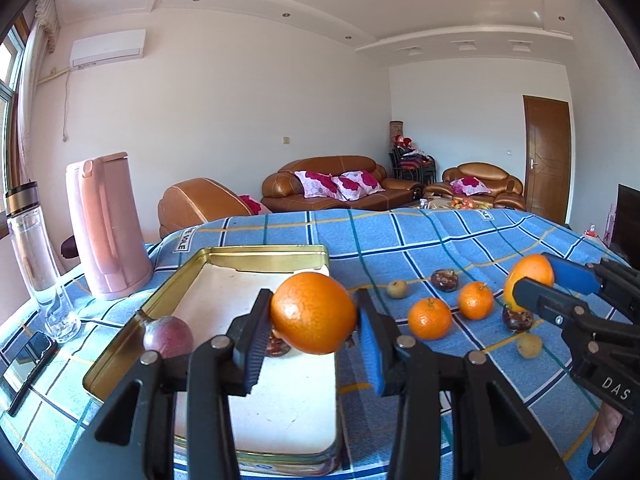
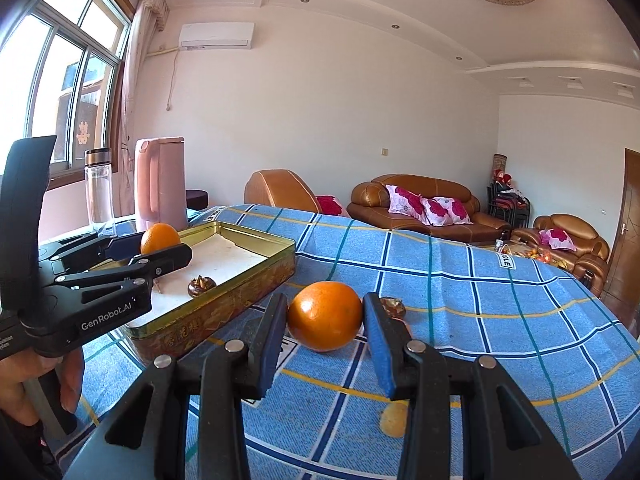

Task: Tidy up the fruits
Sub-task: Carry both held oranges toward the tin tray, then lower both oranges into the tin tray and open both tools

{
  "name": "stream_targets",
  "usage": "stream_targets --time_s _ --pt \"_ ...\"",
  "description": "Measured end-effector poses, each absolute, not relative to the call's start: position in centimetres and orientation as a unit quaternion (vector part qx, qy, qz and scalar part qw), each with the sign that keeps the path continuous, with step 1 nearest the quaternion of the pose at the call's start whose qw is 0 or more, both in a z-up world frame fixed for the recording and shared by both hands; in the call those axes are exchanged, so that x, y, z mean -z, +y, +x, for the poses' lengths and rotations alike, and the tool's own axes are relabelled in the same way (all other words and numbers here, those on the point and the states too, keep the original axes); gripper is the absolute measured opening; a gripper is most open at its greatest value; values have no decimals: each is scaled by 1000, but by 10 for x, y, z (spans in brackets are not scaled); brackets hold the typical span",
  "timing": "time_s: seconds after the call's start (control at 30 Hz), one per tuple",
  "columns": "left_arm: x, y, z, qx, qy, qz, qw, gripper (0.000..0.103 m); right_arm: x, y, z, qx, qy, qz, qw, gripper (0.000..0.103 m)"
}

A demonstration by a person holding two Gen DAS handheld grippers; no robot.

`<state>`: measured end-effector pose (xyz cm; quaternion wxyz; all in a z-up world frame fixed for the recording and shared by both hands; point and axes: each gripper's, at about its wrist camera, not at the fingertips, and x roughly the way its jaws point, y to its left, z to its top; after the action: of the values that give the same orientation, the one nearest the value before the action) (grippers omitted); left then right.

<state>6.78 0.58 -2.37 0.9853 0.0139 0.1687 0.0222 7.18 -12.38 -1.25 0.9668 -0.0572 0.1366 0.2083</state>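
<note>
Left claw [image 1: 314, 334], orange [image 1: 313, 313] over tin [image 1: 120, 350]

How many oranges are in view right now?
4. One in the left tool over the tin, one in the right tool, two on the cloth. Others may be hidden.

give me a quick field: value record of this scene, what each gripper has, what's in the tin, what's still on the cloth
left gripper: shut on an orange, above the tin
right gripper: shut on a second orange, over the cloth
tin: gold, open, white base; holds a purple round fruit and a dark brown fruit
cloth: blue check; two small oranges, two dark brown fruits, two small yellowish fruits
beside tin: pink kettle, clear bottle
</note>
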Motion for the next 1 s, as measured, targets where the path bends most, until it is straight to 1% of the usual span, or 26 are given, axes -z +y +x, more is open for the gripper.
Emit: stream_targets --time_s 0.67,1.0 --pt "31 80 69 -90 206 -5 974 42 2 -17 85 -283 128 -102 945 41" --pt "35 93 75 -99 226 2 969 42 5 14 89 -306 135 -112 936 41"
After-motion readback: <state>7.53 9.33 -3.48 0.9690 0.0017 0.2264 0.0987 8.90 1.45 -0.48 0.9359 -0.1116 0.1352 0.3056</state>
